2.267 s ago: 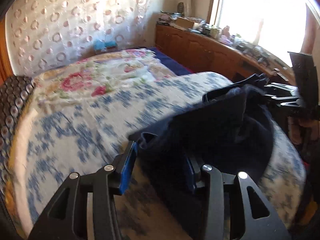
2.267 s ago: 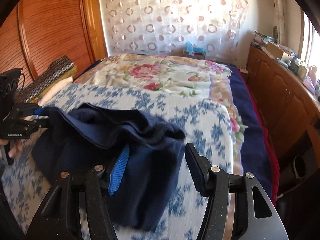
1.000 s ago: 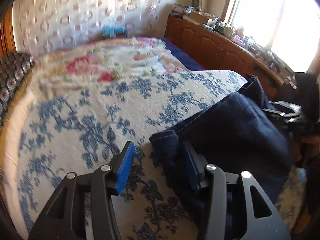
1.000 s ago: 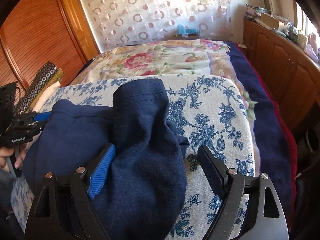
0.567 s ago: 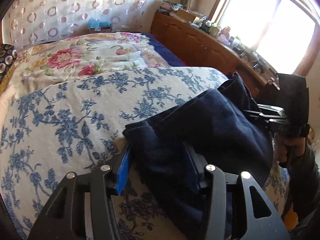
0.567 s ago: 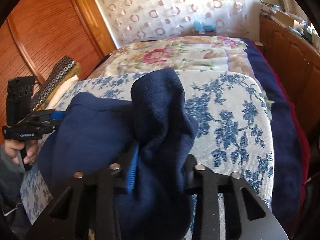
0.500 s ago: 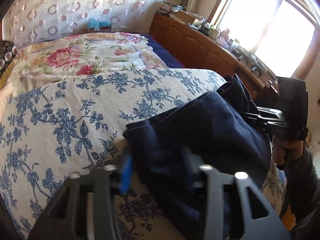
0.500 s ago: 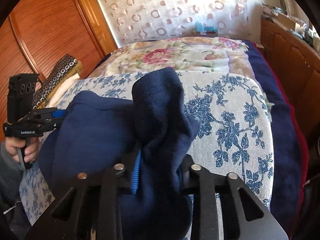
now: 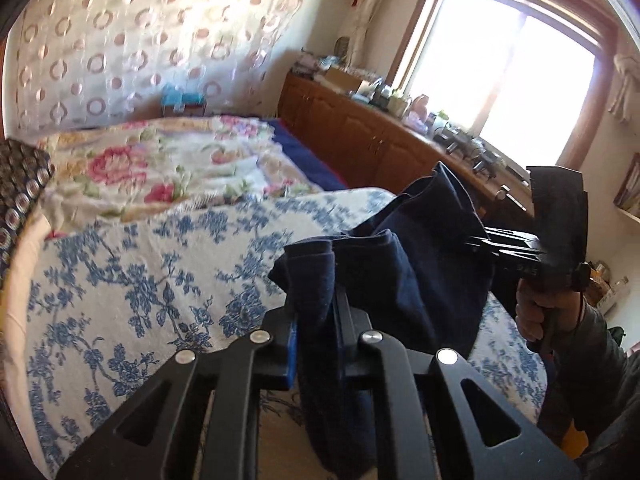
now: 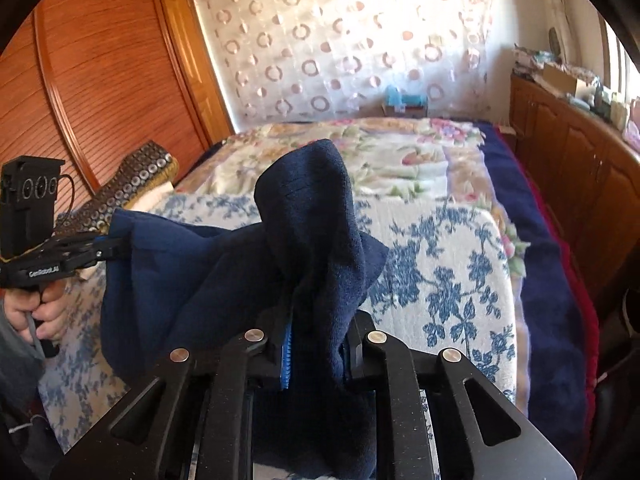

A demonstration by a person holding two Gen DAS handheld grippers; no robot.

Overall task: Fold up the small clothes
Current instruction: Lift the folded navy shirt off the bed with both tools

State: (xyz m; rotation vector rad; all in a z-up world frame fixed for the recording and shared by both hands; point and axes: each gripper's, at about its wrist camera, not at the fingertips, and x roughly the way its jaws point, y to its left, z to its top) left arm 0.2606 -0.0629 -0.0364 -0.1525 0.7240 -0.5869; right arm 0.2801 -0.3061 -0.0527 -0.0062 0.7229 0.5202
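One dark navy garment (image 10: 192, 276), fleece-like, held up off the bed between two hand-held grippers. Long axis runs sideways from one gripper to the other, across the foot of the bed; the cloth sags between them and hangs down below each grip.

Left gripper (image 9: 316, 320): jaws have just been closing, now clamped on a bunched corner of the garment, blue pads pressed against the cloth. A folded edge sticks up above the fingertips.

Right gripper (image 10: 318, 336): jaws likewise just closed in, pinching a thick gather of the garment. One lobe of cloth stands upright above it, pointing toward the head of the bed.

Beneath: blue-flowered white bedspread (image 10: 440, 264), one. Beyond it a pink-flowered quilt (image 10: 380, 152), one.
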